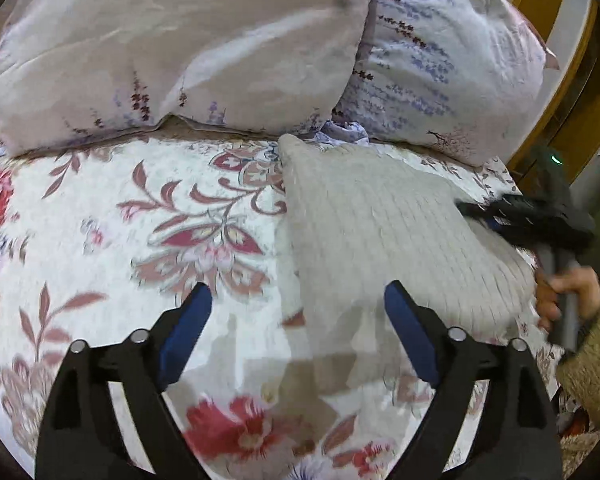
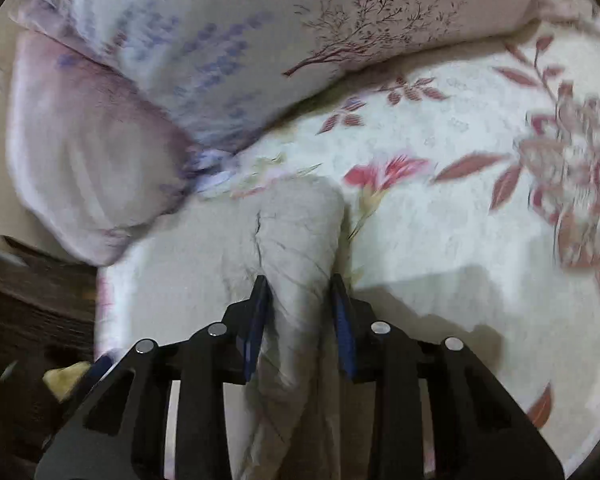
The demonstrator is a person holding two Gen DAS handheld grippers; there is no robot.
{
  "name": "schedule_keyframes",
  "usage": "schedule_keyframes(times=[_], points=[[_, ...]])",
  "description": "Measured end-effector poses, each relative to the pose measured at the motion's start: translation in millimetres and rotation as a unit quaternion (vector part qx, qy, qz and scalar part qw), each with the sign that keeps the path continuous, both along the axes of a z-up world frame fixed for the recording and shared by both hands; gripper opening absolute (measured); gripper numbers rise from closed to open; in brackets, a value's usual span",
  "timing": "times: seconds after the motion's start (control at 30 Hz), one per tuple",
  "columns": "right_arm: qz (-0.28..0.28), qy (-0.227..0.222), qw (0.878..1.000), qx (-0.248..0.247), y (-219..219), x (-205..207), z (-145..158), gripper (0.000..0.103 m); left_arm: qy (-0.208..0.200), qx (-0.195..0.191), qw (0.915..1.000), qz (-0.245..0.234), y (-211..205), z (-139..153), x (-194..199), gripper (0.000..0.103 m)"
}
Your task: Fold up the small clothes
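The left gripper [image 1: 298,308] hangs with its blue-padded jaws spread wide and nothing between them, above a floral bedspread [image 1: 100,240], while the grey ribbed knit garment [image 1: 380,232] lies on the bed from about 12 to 3 o'clock of it, its near edge under the right-hand finger. The right gripper [image 2: 300,300] is narrowed around a bunched fold of that knit garment [image 2: 300,232]. Two lavender-print pillows [image 1: 180,52] lie beyond at 12 o'clock.
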State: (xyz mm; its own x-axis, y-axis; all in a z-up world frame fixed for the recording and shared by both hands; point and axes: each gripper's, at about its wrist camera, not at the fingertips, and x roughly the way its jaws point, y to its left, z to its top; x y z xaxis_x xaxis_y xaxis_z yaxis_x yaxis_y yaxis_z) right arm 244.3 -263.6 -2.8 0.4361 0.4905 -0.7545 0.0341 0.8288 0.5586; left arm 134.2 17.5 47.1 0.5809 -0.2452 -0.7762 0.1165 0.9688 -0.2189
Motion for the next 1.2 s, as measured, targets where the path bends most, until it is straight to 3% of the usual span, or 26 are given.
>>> schedule_keyframes(times=[0.1, 0.13, 0.17, 0.2, 0.23, 0.4, 0.5, 0.63, 0.77, 0.83, 0.93, 1.2], points=[[-0.033, 0.004, 0.999, -0.016, 0, 3, 8, 0.034, -0.004, 0.028, 0.9996, 0.008, 5, 2, -23, 0.101], [-0.035, -0.011, 0.999, -0.034, 1, -5, 18, 0.043, -0.005, 0.04, 0.9992, 0.006, 3, 0, -30, 0.101], [-0.037, -0.023, 0.998, -0.052, -1, -10, 26, 0.052, -0.001, 0.051, 0.9987, 0.004, 1, -6, -34, 0.101], [-0.045, -0.044, 0.994, -0.085, 0, -30, 38, 0.08, 0.003, 0.058, 0.9983, 0.004, 0, -9, -36, 0.101], [-0.057, -0.062, 0.991, -0.105, -2, -50, 45, 0.097, 0.009, 0.061, 0.9981, 0.003, -2, -12, -40, 0.101], [-0.086, -0.133, 0.973, -0.169, 8, -149, 50, 0.102, 0.035, 0.058, 0.9975, -0.017, -19, -31, -45, 0.101], [-0.047, -0.133, 0.961, -0.237, 40, -174, 28, 0.102, 0.046, 0.081, 0.9952, -0.031, -33, -39, -42, 0.101], [0.0, -0.103, 0.958, -0.267, 66, -175, 7, 0.102, 0.067, 0.084, 0.9939, -0.022, -40, -53, -36, 0.101], [0.016, -0.072, 0.955, -0.287, 75, -167, -10, 0.102, 0.059, 0.108, 0.9922, -0.02, -45, -55, -39, 0.101], [0.012, -0.076, 0.956, -0.282, 76, -173, -13, 0.102, 0.058, 0.124, 0.9904, -0.019, -46, -55, -42, 0.101], [0.013, -0.081, 0.956, -0.282, 75, -174, -14, 0.102, 0.05, 0.109, 0.9927, -0.002, -40, -53, -48, 0.101], [0.007, -0.093, 0.955, -0.282, 77, -182, -14, 0.102, 0.054, 0.122, 0.9911, 0.008, -42, -54, -48, 0.101]])
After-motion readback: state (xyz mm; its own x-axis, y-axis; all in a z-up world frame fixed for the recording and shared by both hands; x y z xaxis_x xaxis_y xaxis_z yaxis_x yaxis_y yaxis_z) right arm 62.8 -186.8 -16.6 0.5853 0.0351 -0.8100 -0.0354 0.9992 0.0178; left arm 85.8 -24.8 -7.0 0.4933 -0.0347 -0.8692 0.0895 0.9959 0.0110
